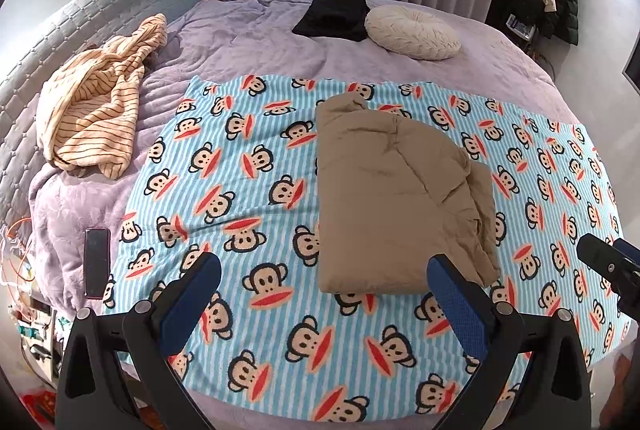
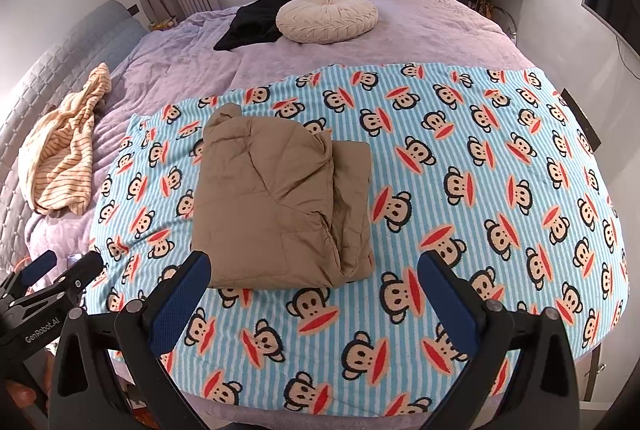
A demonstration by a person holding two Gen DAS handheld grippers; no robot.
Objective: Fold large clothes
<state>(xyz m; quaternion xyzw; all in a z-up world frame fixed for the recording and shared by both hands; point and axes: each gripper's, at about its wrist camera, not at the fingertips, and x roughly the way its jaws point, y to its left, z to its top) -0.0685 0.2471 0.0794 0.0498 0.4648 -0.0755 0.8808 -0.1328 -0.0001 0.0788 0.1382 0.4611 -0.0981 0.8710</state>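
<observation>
Nearest us, left hand-held gripper (image 1: pixel 324 294) and right hand-held gripper (image 2: pixel 314 290) both spread, empty, held back above the monkey-print blanket (image 1: pixel 248 166). Beyond, tan quilted jacket (image 2: pixel 280 202) lies folded there, seemingly finished. Striped garment (image 1: pixel 92 102) waits farther left, likely next.

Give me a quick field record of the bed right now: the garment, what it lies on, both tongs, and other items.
garment: tan jacket, folded into a compact bundle, lying flat
surface: monkey-print blanket spread over the purple bedspread
left tongs: open, empty, over the blanket near the jacket's near edge
right tongs: open, empty, near the jacket's near edge
contact: neither tongs touching the jacket
other clothes: striped garment, crumpled by the headboard; black garment beside a round cushion
also: phone at the bed edge
</observation>
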